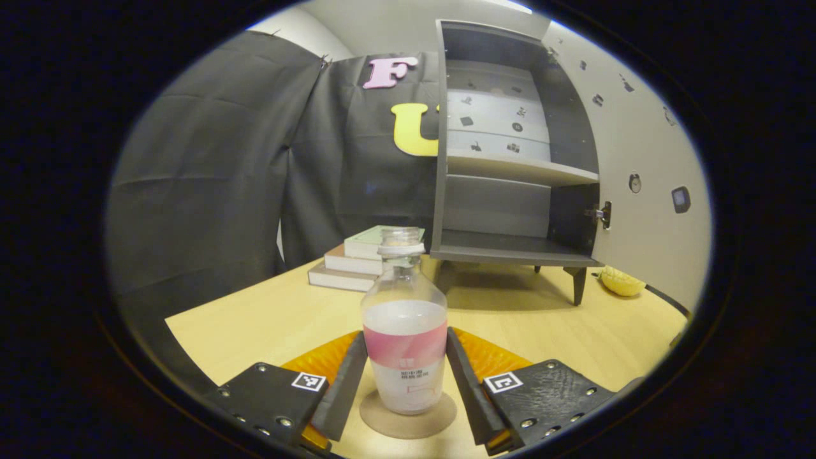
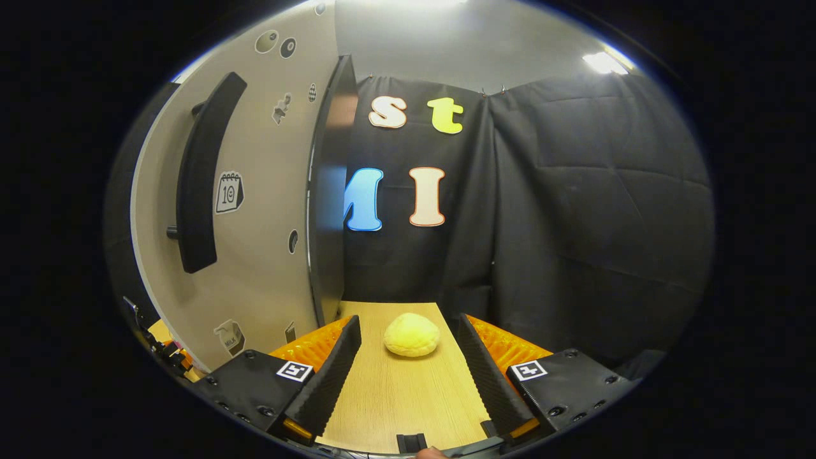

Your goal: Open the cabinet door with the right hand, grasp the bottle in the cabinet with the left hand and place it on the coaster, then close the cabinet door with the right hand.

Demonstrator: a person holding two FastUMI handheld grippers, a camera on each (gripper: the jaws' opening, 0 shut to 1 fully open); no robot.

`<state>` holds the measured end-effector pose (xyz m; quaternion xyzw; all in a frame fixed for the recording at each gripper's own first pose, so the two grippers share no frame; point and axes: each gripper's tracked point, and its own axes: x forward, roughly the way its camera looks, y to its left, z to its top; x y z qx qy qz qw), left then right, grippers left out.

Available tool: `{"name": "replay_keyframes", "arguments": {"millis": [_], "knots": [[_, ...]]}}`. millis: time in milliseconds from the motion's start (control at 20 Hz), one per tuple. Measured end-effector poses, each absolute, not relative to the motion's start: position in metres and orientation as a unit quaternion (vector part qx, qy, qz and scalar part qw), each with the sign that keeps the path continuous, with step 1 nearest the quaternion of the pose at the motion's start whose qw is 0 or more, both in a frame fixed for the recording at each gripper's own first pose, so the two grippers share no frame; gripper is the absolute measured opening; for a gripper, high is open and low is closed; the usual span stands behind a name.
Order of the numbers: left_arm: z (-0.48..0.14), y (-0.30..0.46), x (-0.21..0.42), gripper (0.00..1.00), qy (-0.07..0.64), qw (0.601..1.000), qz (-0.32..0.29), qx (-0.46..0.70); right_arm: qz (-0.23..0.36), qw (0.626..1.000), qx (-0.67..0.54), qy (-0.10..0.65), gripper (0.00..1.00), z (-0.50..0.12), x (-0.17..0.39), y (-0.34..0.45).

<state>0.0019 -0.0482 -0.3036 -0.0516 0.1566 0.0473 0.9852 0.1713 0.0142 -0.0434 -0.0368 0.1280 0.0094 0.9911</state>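
In the left gripper view, a clear bottle (image 1: 404,331) with a pink label band and a cap stands upright on a round brown coaster (image 1: 408,417) on the wooden table. My left gripper (image 1: 406,370) is shut on it, both fingers against the bottle's sides at the label. Behind it the dark cabinet (image 1: 510,172) stands with bare shelves and its pale door (image 1: 644,166) swung wide open to the right. In the right gripper view, my right gripper (image 2: 408,370) is open and holds nothing, just right of the door (image 2: 261,242), whose long dark handle (image 2: 201,172) is up on the left.
A stack of books (image 1: 357,258) lies left of the cabinet. A yellow lumpy object (image 1: 621,282) sits on the table by the cabinet's leg, and it lies ahead of my right fingers (image 2: 412,335). The table's edge runs close to the black cloth wall.
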Motion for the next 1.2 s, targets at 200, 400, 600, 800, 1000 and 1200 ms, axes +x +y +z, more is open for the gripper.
{"name": "replay_keyframes", "arguments": {"millis": [200,400,600,800,1000,1200], "knots": [[-0.304,-0.048,-0.002,0.75,0.161,0.984,0.052,-0.051,0.015,0.991,-0.041,0.125,0.99,-0.042,0.172,0.021],[-0.301,-0.043,-0.006,0.76,0.168,0.983,0.065,-0.043,0.024,0.992,-0.034,0.123,0.99,-0.04,0.174,0.026],[-0.273,-0.047,-0.017,0.86,0.165,0.984,0.062,-0.039,0.029,0.993,-0.019,0.113,0.99,-0.03,0.178,0.026],[-0.217,-0.049,-0.017,0.87,0.139,0.988,0.059,-0.026,0.039,0.995,-0.006,0.094,0.99,-0.015,0.181,0.026],[-0.146,-0.052,-0.02,0.86,0.119,0.991,0.058,-0.004,0.079,0.992,0.04,0.091,0.99,0.006,0.187,0.04],[-0.074,-0.055,-0.017,0.84,0.072,0.996,0.045,0.006,0.122,0.987,0.073,0.068,0.98,0.043,0.186,0.059]]}}
